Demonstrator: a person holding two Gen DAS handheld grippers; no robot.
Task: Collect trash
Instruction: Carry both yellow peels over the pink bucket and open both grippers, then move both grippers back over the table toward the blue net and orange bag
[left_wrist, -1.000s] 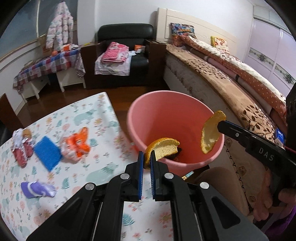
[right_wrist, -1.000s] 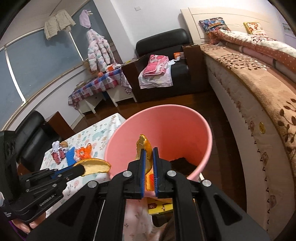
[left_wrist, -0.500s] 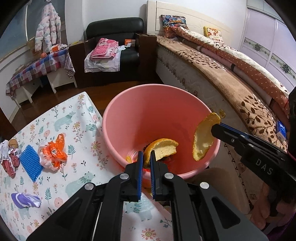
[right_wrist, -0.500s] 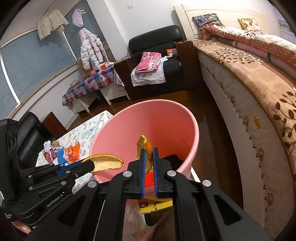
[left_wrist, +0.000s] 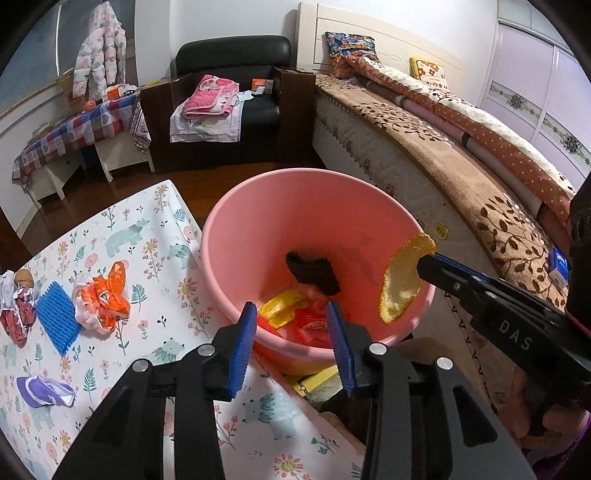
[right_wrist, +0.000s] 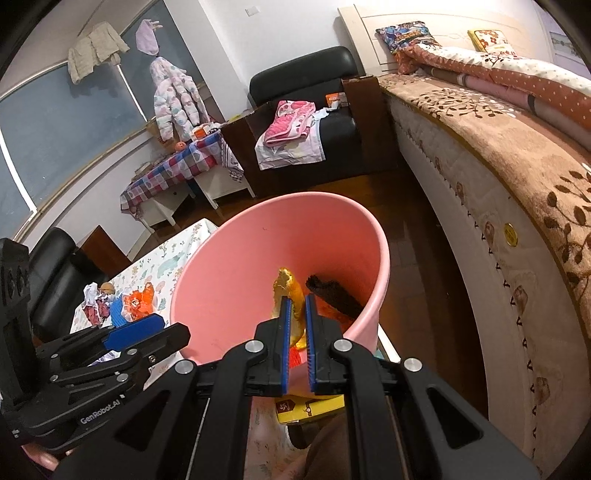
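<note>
A pink bucket stands beside the patterned table; it also shows in the right wrist view. Wrappers and a dark scrap lie in its bottom. My left gripper is open and empty over the bucket's near rim. My right gripper is shut on an orange peel above the bucket's right rim; the peel also shows in the left wrist view. On the table lie an orange wrapper, a blue pad, a red-white wrapper and a purple wrapper.
A bed with a brown cover runs along the right, close to the bucket. A black armchair with pink cloth and a low checked table stand at the back. A yellow box lies under the bucket.
My left gripper has opened and the orange peel it held is gone from it. My right gripper still holds its peel over the bucket.
</note>
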